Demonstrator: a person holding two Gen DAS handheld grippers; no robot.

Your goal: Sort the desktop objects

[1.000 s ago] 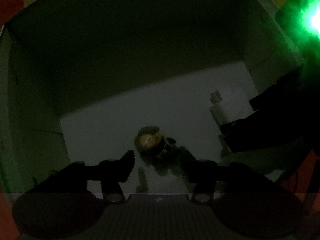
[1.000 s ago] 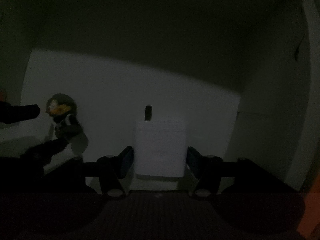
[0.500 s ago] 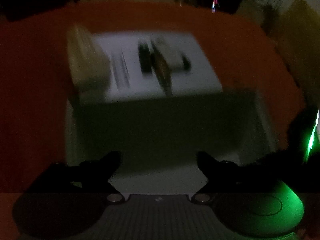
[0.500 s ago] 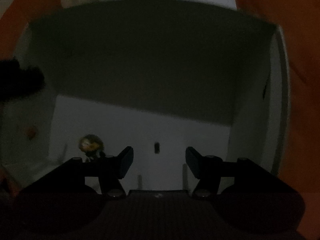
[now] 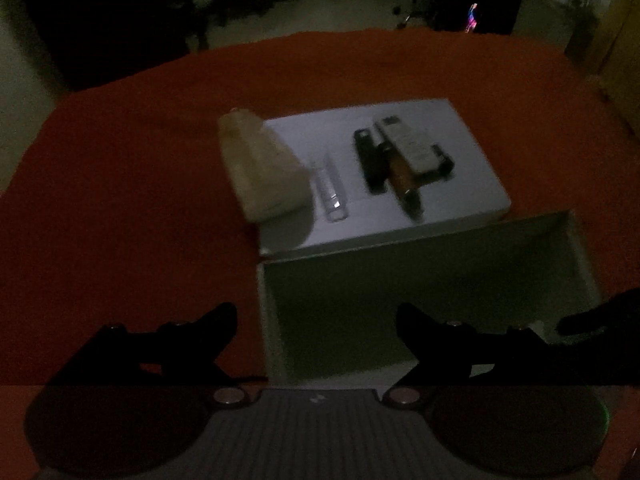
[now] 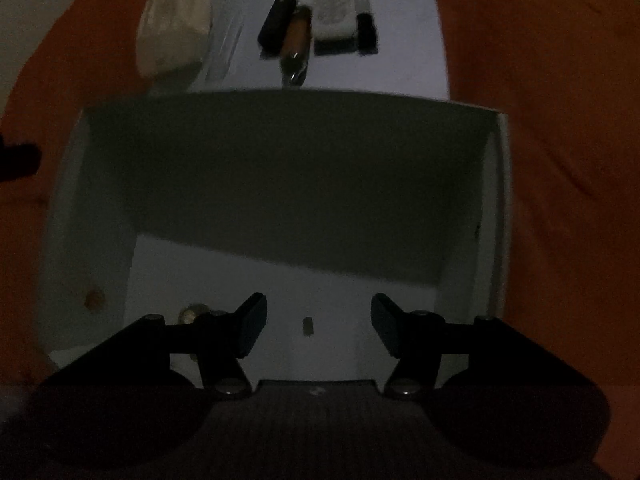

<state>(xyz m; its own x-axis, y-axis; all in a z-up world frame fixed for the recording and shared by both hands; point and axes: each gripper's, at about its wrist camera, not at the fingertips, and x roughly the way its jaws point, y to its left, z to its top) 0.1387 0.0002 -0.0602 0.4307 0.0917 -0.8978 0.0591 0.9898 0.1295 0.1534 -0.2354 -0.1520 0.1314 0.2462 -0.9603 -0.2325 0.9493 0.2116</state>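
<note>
With both my left gripper (image 5: 316,320) and right gripper (image 6: 319,316) gaping empty above the white box (image 6: 496,208), I probably fetch the tray's (image 6: 408,40) black case (image 6: 276,26) next.

The left gripper (image 5: 316,320) has two black angular fingers (image 5: 212,324) on dark linkage arms, each pinned by a round silver screw (image 5: 227,395) beside a grey ribbed plate (image 5: 316,428) with a small pale mark. The right gripper (image 6: 319,322) looks alike, with flat rectangular pads (image 6: 252,324).
</note>
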